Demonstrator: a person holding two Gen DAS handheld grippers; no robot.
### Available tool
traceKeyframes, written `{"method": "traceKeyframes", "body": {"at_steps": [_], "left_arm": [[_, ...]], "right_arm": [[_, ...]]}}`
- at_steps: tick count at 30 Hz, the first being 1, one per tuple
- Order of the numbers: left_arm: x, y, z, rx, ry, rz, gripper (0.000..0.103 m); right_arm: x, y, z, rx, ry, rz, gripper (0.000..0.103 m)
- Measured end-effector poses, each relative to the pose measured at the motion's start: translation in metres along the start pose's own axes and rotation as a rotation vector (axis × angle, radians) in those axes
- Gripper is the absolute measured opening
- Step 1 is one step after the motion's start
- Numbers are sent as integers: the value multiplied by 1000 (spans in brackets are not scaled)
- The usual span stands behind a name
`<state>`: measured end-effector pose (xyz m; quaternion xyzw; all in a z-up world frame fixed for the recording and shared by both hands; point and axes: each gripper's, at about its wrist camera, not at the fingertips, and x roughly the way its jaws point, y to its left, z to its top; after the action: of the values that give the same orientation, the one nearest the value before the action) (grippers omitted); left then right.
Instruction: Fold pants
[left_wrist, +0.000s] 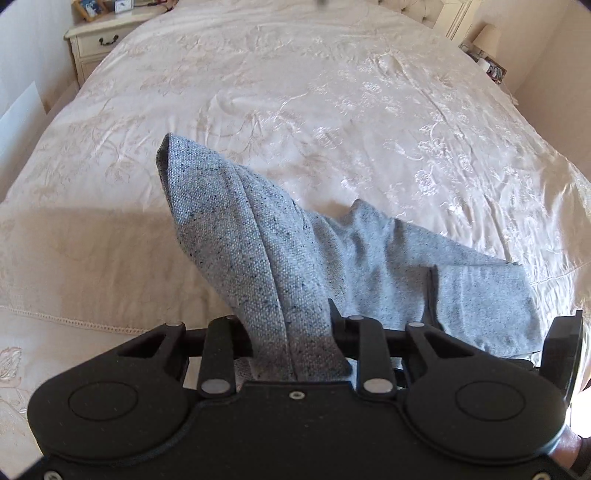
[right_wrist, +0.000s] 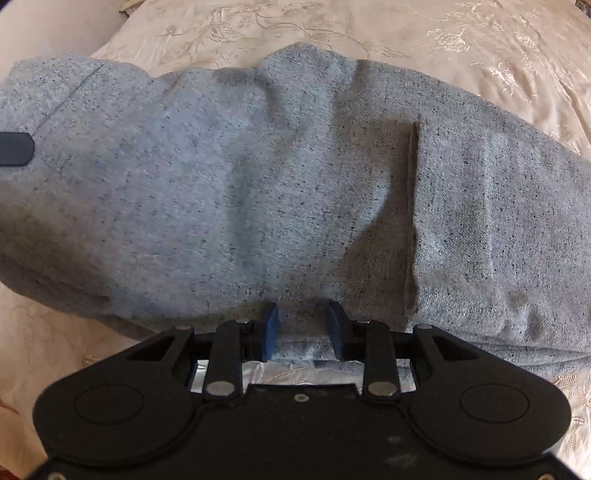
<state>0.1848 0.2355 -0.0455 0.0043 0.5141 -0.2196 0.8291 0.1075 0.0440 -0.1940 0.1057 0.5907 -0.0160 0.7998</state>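
The grey speckled pants (left_wrist: 369, 258) lie on a cream embroidered bedspread (left_wrist: 295, 92). My left gripper (left_wrist: 291, 325) is shut on one end of them. A thick fold of the fabric rises from between its fingers and stands up off the bed, while the rest trails down to the right. In the right wrist view the pants (right_wrist: 258, 177) stretch across the whole picture. My right gripper (right_wrist: 302, 328) points down at their near edge, and the fabric fills the gap between its blue pads (right_wrist: 269, 332). Its fingertips are buried in the cloth.
A cream nightstand (left_wrist: 96, 44) with frames and a clock stands at the far left of the bed. A lamp (left_wrist: 487, 37) and small items stand at the far right. A tufted headboard (left_wrist: 424, 11) closes the far end. The bedspread (right_wrist: 480, 55) extends beyond the pants.
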Motion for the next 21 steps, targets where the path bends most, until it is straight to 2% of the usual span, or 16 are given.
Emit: {"method": "traceKeyframes", "body": {"at_steps": [2, 6, 10, 12, 14, 18, 21], "left_arm": [[-14, -22, 6, 35, -31, 10, 37], [-37, -86, 21, 107, -97, 8, 37], [-26, -171, 30, 209, -121, -14, 37], [-4, -220, 25, 269, -113, -17, 37], [30, -264, 17, 335, -64, -11, 37], [128, -338, -22, 427, 77, 47, 38], [191, -377, -51, 522, 179, 114, 44]], "right_arm": [[-20, -9, 3, 16, -37, 84, 31], [-73, -39, -3, 42, -139, 181, 31], [-107, -93, -11, 108, -193, 191, 31], [-113, -126, -15, 142, -192, 166, 31], [-117, -163, -23, 183, -182, 138, 32], [-119, -229, -38, 242, -140, 124, 32], [-116, -268, -49, 254, -109, 93, 32]]}}
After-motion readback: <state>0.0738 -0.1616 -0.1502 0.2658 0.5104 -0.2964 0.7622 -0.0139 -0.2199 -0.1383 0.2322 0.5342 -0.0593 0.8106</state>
